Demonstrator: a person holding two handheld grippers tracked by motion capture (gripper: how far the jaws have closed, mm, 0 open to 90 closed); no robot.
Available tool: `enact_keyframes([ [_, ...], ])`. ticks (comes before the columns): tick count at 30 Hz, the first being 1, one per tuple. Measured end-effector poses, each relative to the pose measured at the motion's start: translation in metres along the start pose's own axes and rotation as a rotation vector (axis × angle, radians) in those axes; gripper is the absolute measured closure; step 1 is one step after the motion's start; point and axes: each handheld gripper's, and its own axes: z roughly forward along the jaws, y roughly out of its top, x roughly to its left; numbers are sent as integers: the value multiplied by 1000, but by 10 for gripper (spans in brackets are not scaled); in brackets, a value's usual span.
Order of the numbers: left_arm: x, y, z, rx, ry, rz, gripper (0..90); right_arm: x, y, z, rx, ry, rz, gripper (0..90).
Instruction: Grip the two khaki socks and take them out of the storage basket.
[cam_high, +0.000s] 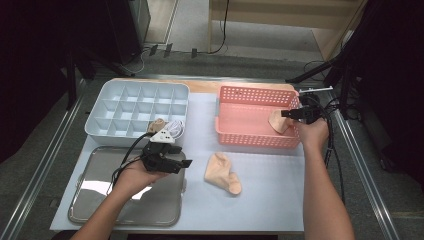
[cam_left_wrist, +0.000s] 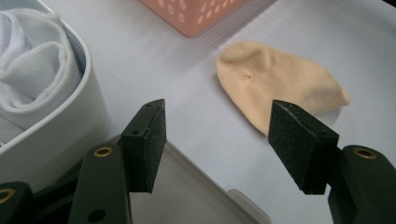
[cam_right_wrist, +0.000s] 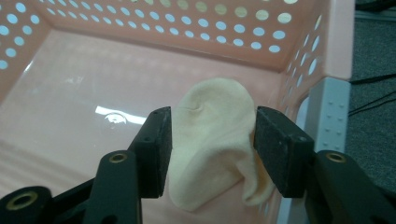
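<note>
- Presently, we see the right hand-held gripper (cam_right_wrist: 210, 149) inside the pink basket (cam_high: 250, 95), jaws wide, a beige sock (cam_right_wrist: 215, 154) between the pads (cam_right_wrist: 159, 149); whether they press on it we cannot tell.
- We judge the sock loosely draped against the basket's right wall: a lift without firm closure may let it slip back.
- We note the perforated wall just beside the right pad; closing askew could pinch the rim instead of the cloth.
- The left hand-held gripper (cam_left_wrist: 224, 144) stands wide and empty above the metal tray (cam_high: 100, 200), aimed toward a second beige sock (cam_left_wrist: 280, 84) lying on the counter (cam_high: 270, 200).
- We expect that a shallow grasp there would merely drag the fabric.
- The white divided organiser (cam_high: 135, 100), holding a white sock (cam_left_wrist: 32, 70), sits close enough to catch the left jaw.
</note>
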Motion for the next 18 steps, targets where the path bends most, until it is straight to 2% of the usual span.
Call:
enact_keyframes([
  [4, 0, 0, 1, 3, -3, -2, 382, 4, 2, 6, 26, -17, -24, 477],
  [7, 0, 0, 1, 1, -4, 1, 382, 6, 4, 10, 49, -28, -28, 517],
  [11, 0, 0, 0, 1, -3, 0, 382, 6, 4, 10, 48, -38, -32, 536],
  [12, 0, 0, 0, 1, -3, 1, 383, 6, 4, 10, 52, -34, -37, 556],
  [14, 0, 0, 1, -1, -6, 1, 383, 8, 3, 13, 81, 5, -24, 569],
  [16, 0, 0, 1, 1, -5, 5, 383, 14, 2, 17, 113, 13, -55, 577],
  [18, -1, 0, 1, 1, -7, 7, 383, 17, 2, 21, 136, 25, -50, 576],
])
